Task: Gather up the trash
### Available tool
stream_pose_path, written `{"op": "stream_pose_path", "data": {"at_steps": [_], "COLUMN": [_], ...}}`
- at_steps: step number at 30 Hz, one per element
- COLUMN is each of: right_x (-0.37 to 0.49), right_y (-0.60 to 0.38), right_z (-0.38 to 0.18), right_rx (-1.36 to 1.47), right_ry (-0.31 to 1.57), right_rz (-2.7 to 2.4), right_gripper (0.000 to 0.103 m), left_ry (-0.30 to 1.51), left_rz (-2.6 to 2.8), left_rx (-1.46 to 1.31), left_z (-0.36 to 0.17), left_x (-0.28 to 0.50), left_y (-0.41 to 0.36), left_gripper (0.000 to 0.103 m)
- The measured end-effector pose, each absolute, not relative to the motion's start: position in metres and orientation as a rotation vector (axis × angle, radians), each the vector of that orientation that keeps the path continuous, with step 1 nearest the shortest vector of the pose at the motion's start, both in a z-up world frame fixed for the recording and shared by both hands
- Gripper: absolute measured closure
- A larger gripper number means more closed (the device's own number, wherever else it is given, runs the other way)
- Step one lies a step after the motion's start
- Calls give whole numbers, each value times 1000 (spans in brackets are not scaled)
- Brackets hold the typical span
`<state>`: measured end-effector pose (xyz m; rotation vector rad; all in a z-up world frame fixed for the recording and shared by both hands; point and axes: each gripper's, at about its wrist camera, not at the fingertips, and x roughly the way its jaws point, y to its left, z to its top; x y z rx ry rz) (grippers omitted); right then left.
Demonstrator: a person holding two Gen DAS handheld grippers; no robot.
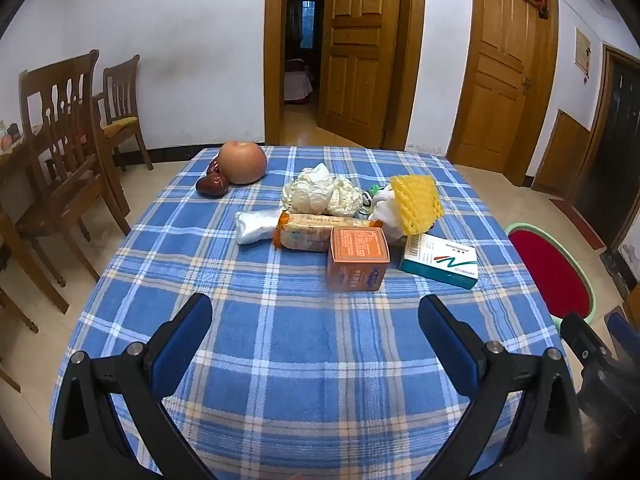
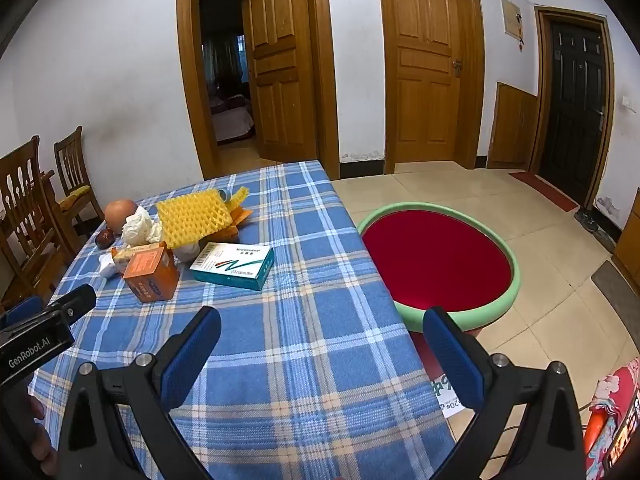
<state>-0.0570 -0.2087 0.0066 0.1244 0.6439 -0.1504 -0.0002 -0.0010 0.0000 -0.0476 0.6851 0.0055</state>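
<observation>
A pile of trash lies mid-table on the blue plaid cloth (image 1: pixel 280 340): crumpled white tissues (image 1: pixel 316 194), a yellow foam net (image 1: pixel 418 204), an orange box (image 1: pixel 358 258), a teal-and-white medicine box (image 1: pixel 440 260), an orange snack wrapper (image 1: pixel 316 232) and a white wrapper (image 1: pixel 256 226). My left gripper (image 1: pixel 316 328) hangs open over the near part of the table, short of the orange box, holding nothing. My right gripper (image 2: pixel 322 344) is open too, above the table's right edge, with the medicine box (image 2: pixel 234 266) and orange box (image 2: pixel 150 274) ahead to its left. A red basin with a green rim (image 2: pixel 436 260) sits beside the table.
An apple (image 1: pixel 242 162) and red dates (image 1: pixel 212 184) rest at the table's far left. Wooden chairs (image 1: pixel 68 132) stand to the left. Wooden doors (image 1: pixel 360 48) and a tiled floor lie beyond. In the right wrist view the left gripper's body (image 2: pixel 44 332) shows at the left edge.
</observation>
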Motion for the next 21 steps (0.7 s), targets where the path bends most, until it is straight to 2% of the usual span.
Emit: {"op": "stream_pose_path", "data": {"at_steps": [21], "right_x": [-58], "right_y": [-209], "right_z": [6], "right_rx": [127], "right_ry": [651], "right_rz": [-149], "right_gripper": [0], "left_ry": [695], "left_rz": [5], "left_rx": [-74], "left_z": [-2], "left_x": [-2], "left_y": [5], "left_gripper": [2]}}
